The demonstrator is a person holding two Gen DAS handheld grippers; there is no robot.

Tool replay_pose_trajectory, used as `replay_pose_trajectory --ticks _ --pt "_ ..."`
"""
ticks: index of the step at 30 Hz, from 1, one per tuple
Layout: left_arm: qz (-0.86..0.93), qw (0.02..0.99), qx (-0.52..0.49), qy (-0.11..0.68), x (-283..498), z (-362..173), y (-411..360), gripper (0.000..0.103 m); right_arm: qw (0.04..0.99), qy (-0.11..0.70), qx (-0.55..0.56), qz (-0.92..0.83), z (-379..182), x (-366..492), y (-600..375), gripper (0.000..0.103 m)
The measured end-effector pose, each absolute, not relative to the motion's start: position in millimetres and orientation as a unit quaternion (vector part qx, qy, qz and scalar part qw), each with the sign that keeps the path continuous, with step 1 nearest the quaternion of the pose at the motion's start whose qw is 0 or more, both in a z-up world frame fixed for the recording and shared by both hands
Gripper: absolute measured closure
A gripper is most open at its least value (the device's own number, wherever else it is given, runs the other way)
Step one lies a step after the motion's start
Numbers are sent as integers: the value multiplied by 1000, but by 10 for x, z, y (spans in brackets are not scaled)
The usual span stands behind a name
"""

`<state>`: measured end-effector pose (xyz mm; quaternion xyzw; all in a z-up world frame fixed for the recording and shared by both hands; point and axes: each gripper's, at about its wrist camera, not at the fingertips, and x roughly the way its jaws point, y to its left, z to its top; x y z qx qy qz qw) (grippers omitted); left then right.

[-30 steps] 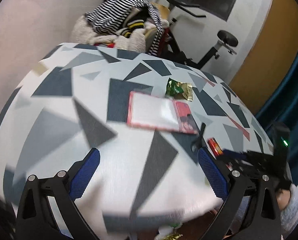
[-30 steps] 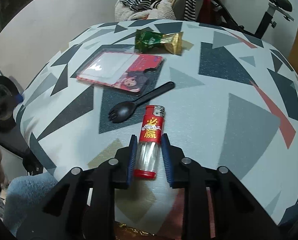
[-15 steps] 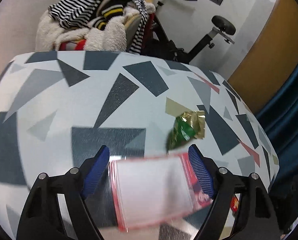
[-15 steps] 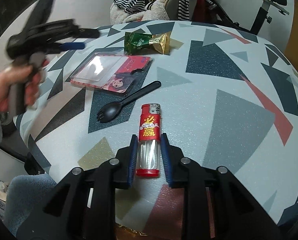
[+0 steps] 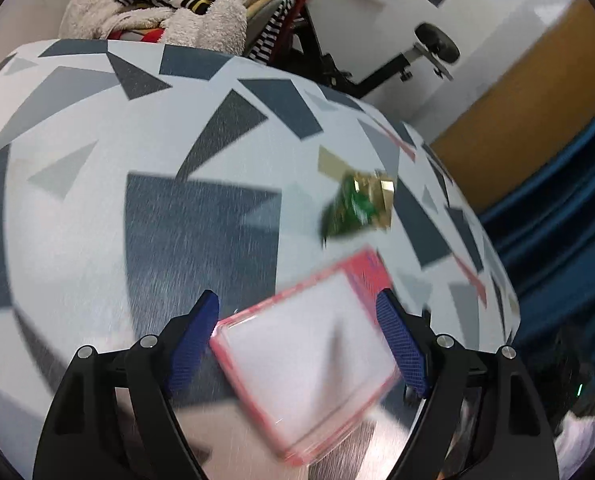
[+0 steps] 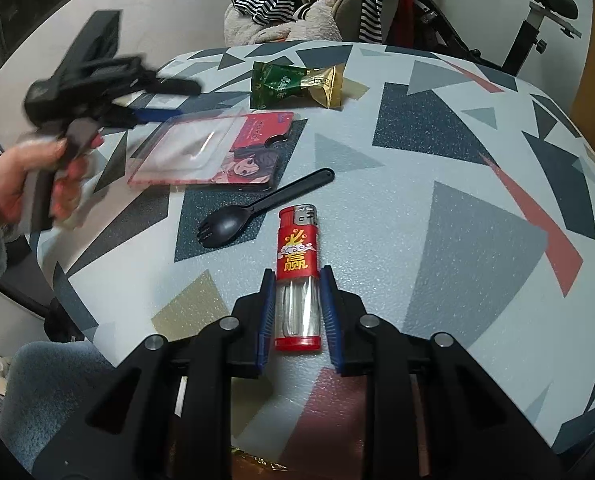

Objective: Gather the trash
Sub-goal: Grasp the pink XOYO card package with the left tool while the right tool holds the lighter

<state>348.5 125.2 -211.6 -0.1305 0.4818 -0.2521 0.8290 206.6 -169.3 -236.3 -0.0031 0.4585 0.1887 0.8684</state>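
Taking the black spork (image 6: 257,210) at the middle of the patterned table (image 6: 457,168) as the landmark: far to its left, a hand (image 6: 21,188) holds the left gripper (image 5: 297,336) over the table's left edge. Its blue-padded fingers (image 5: 195,336) stand wide apart, straddling the red-edged clear blister pack (image 5: 309,364). The left wrist view is blurred, so whether the pads touch the pack cannot be told. In the right wrist view that pack (image 6: 213,152) lies flat just up and left of the spork, its printed card end nearest the spork's handle. Beyond the pack, farther up from the spork, lies a green and gold wrapper (image 6: 297,84). Just right of the spork's bowl lies a red lighter (image 6: 298,276), lengthwise toward the camera. The right gripper (image 6: 298,300) has its fingers drawn close along both sides of the lighter's clear lower half, clamped on it. Behind the table, clothes (image 6: 309,4) are piled on a chair.
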Motion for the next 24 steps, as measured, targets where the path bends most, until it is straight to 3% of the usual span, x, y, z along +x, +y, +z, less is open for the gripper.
replay_pose_trajectory --ticks 6,13,19,24 --pt "-278 826 -56 487 2947 -2079 1202 18 868 460 4 188 -2363 2070 -1706 77" --pt "-268 860 171 399 2648 -1906 828 7 867 462 5 188 -2361 2068 -1708 77" --pt "-293 814 329 379 2749 -2106 464 7 867 462 4 189 -2357 2069 -1707 77" --pt "-321 805 312 388 2926 -2170 436 6 867 459 1 194 -2362 2068 -1710 77"
